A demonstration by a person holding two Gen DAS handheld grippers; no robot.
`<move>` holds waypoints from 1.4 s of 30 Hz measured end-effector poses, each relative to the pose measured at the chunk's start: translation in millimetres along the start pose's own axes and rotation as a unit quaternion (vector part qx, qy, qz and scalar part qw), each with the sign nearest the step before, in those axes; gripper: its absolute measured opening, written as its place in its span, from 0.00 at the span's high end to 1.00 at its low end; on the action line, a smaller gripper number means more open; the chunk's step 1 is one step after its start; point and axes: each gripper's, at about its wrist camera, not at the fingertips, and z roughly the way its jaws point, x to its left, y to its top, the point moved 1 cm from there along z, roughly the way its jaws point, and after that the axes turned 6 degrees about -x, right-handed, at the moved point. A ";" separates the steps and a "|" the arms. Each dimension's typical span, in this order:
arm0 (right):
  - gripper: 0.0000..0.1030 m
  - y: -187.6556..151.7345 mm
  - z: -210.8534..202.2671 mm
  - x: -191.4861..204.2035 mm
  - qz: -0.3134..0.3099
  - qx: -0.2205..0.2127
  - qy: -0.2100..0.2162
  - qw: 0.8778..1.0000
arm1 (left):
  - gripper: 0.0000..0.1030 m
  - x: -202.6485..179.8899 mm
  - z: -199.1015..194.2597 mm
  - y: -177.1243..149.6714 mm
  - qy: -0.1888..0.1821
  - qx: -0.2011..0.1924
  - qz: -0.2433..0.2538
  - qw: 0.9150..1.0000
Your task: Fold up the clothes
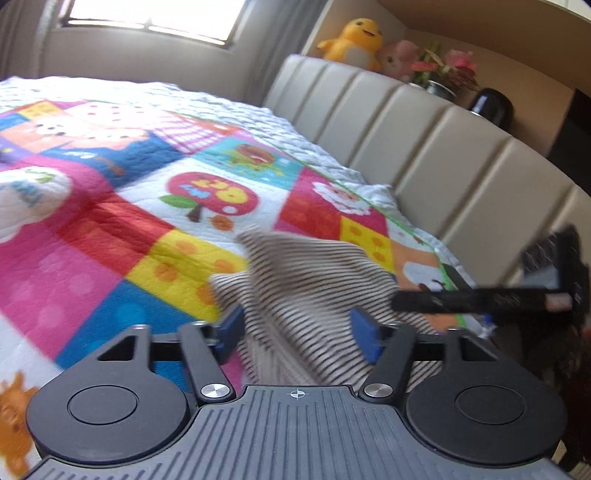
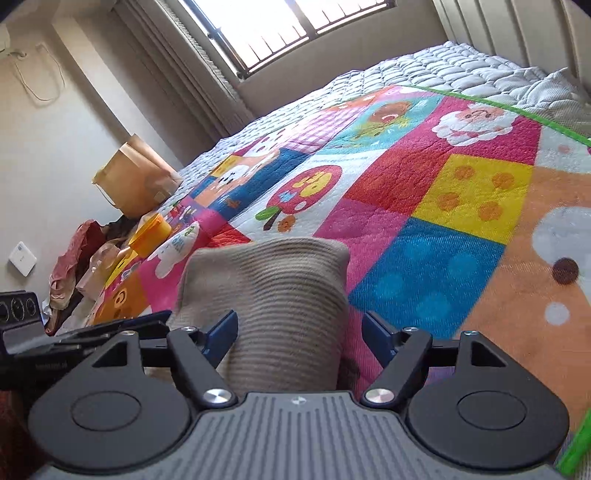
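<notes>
A beige striped garment (image 1: 306, 291) lies bunched on a colourful patchwork quilt (image 1: 110, 206). My left gripper (image 1: 297, 334) is open, its blue fingers (image 1: 231, 328) on either side of the cloth, not pinching it. In the right wrist view the same striped garment (image 2: 280, 299) rises in a fold between the spread blue fingers (image 2: 223, 334) of my right gripper (image 2: 299, 338), which is open too. The right gripper shows as a blurred black bar at the right of the left wrist view (image 1: 480, 297). The left gripper's body is at the lower left of the right wrist view (image 2: 44, 343).
A padded beige headboard (image 1: 424, 147) runs along the bed's right side, with plush toys (image 1: 354, 40) and flowers (image 1: 447, 70) on the ledge above. A paper bag (image 2: 136, 181), a yellow container (image 2: 151, 232) and piled items stand beside the bed's far edge. A window (image 2: 280, 26) is behind.
</notes>
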 end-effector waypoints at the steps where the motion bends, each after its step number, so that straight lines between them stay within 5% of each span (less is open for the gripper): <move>1: 0.23 -6.2 -5.3 0.5 0.001 0.001 0.002 1.000 | 0.20 1.4 -1.3 -2.6 -0.004 0.007 -0.010 1.000; 9: 0.19 -32.2 -1.8 1.3 0.024 0.008 0.016 1.000 | 0.13 1.8 22.5 -36.7 -0.059 0.083 -0.058 0.993; 13: 0.26 -32.5 10.7 13.2 -0.019 0.012 0.027 0.999 | 0.26 4.9 32.9 -34.9 -0.088 0.079 -0.059 0.991; 18: 0.37 1.4 24.9 3.4 -0.024 -0.030 0.019 0.999 | 0.26 1.5 72.3 5.7 -0.104 0.059 -0.029 0.992; 22: 0.37 56.5 45.7 -21.0 -0.040 -0.096 -0.016 0.994 | 0.26 -6.5 131.6 48.6 -0.097 0.012 0.035 0.995; 26: 0.35 77.7 87.0 -59.3 -0.030 -0.095 -0.078 0.992 | 0.27 11.1 193.0 48.3 -0.061 0.032 0.001 0.998; 32: 0.27 70.4 91.1 -76.7 -0.002 -0.100 -0.047 0.994 | 0.23 15.9 193.0 39.0 -0.079 0.024 0.009 0.997; 36: 0.22 77.6 87.8 -55.5 -0.061 -0.093 -0.088 0.990 | 0.23 17.0 190.5 39.1 -0.082 0.023 0.012 0.996; 40: 0.22 104.2 85.8 -5.8 -0.248 -0.118 -0.173 0.946 | 0.23 20.3 190.9 40.8 -0.083 0.023 0.011 0.996; 42: 0.24 130.0 98.4 1.7 -0.225 -0.095 -0.142 0.959 | 0.23 21.4 190.9 41.7 -0.084 0.023 0.011 0.996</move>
